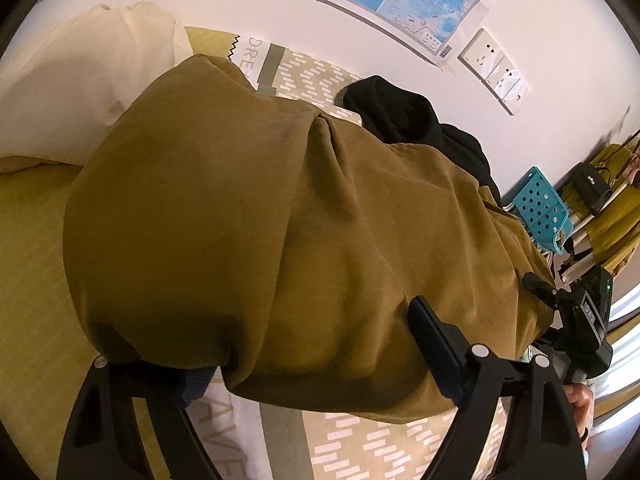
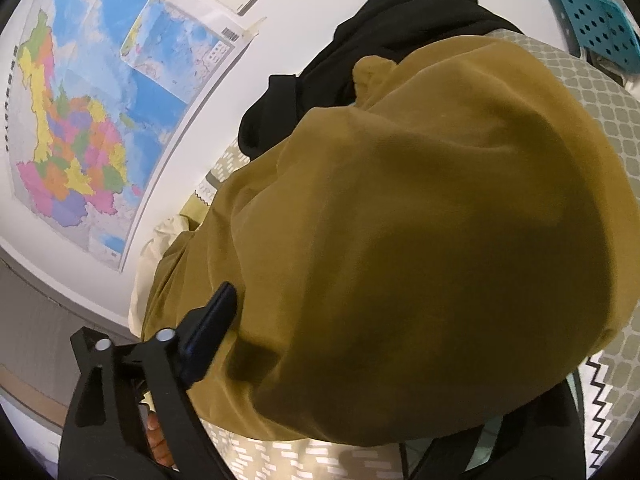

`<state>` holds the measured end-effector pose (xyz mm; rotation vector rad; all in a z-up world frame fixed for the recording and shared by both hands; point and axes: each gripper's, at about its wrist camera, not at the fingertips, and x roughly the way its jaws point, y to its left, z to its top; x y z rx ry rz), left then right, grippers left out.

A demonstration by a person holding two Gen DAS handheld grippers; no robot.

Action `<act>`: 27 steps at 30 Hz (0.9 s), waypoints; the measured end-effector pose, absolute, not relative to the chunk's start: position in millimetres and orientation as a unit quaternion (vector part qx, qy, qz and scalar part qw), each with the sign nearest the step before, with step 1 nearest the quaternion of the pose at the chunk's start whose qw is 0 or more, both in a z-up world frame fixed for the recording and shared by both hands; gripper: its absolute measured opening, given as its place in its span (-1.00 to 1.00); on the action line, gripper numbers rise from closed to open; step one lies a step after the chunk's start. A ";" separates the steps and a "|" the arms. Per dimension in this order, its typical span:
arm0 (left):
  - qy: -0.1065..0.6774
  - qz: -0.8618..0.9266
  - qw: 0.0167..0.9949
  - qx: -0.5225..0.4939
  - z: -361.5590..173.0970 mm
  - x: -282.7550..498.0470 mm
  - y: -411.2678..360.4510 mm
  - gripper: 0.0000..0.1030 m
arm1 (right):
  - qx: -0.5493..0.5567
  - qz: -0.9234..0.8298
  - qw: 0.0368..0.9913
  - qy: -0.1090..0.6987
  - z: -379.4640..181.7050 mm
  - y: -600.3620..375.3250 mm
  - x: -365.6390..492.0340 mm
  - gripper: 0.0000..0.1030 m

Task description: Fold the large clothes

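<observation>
A large mustard-brown garment (image 1: 280, 220) lies bunched on the patterned bed cover and fills both views; it also shows in the right wrist view (image 2: 420, 240). My left gripper (image 1: 304, 344) is open, its jaws wide apart; the cloth drapes over the left finger and the right finger (image 1: 436, 340) lies on top of the fabric. My right gripper (image 2: 360, 360) is open too; its left finger (image 2: 208, 332) rests at the cloth's edge and the right finger is hidden under the cloth. The right gripper's body (image 1: 580, 320) shows at the garment's right end.
A black garment (image 1: 400, 112) lies behind the brown one, near the wall. A cream pillow (image 1: 80, 80) sits at the bed's far left. A map (image 2: 88, 120) and sockets (image 1: 496, 72) hang on the wall. A teal perforated stool (image 1: 540, 208) stands past the bed's end.
</observation>
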<state>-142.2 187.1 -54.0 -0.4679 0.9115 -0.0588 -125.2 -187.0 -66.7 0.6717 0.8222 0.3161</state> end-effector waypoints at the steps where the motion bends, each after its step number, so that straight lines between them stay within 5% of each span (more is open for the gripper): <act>1: 0.435 -0.028 0.871 -0.224 -54.2 -142.5 187.5 0.58 | 0.316 0.150 0.851 0.392 -66.2 -184.9 -123.9 0.82; 8: 0.432 -0.047 0.864 -0.253 -53.7 -148.7 203.7 0.21 | 0.315 0.147 0.852 0.392 -64.7 -179.6 -120.4 0.88; 16: 0.432 -0.082 0.858 -0.266 -41.2 -165.6 217.2 0.20 | 0.284 0.173 0.838 0.432 -50.2 -180.4 -155.7 0.79; 20: 0.420 -0.101 0.865 -0.255 -34.1 -179.5 221.8 0.19 | 0.173 0.228 0.848 0.446 -21.7 -160.2 -205.0 0.67; 22: 0.416 -0.108 0.869 -0.246 -29.7 -184.3 222.0 0.19 | 0.138 0.288 0.845 0.430 -3.9 -142.8 -225.1 0.54; 27: 0.414 -0.117 0.874 -0.228 -26.2 -184.8 219.2 0.21 | 0.003 0.350 0.865 0.359 18.2 -65.3 -228.7 0.64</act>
